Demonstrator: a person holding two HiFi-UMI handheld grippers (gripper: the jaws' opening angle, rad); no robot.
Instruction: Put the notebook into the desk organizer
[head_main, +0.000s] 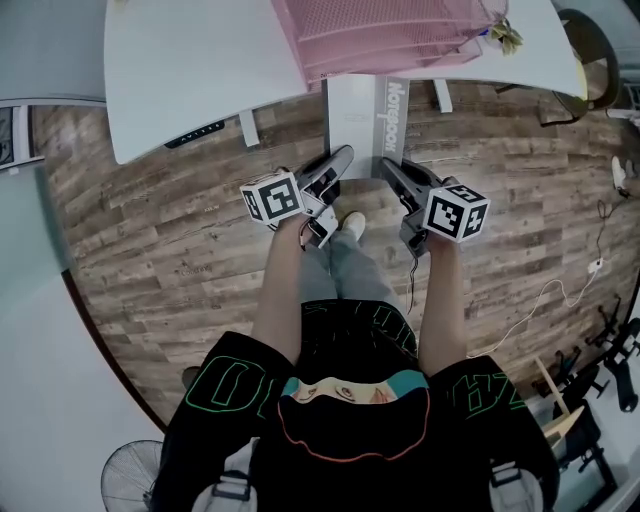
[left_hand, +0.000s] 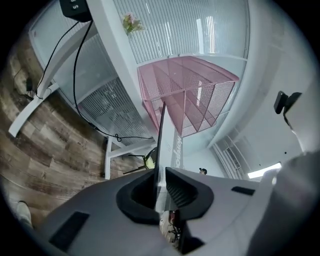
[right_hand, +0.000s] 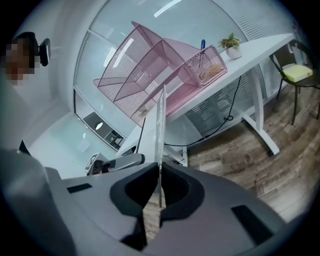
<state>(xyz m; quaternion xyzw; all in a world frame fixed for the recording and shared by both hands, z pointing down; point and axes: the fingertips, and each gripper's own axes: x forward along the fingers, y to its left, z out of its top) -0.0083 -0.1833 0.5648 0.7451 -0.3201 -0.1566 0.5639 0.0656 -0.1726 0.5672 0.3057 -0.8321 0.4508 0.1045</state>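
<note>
I've got the left gripper and right gripper each pinched almost shut on the notebook's near end, and it points to twelve o'clock at the pink desk organizer, not yet slotted in.

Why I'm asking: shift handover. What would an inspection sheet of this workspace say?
Surface: white desk.
Job's things: notebook held level, far end at the pink mesh desk organizer.
Clutter: small plant beside the organizer.
Grippers: left gripper and right gripper each shut on the notebook's near edge.
Cables: white cable on the floor, right.
Surroundings: wood floor, fan, chair.
</note>
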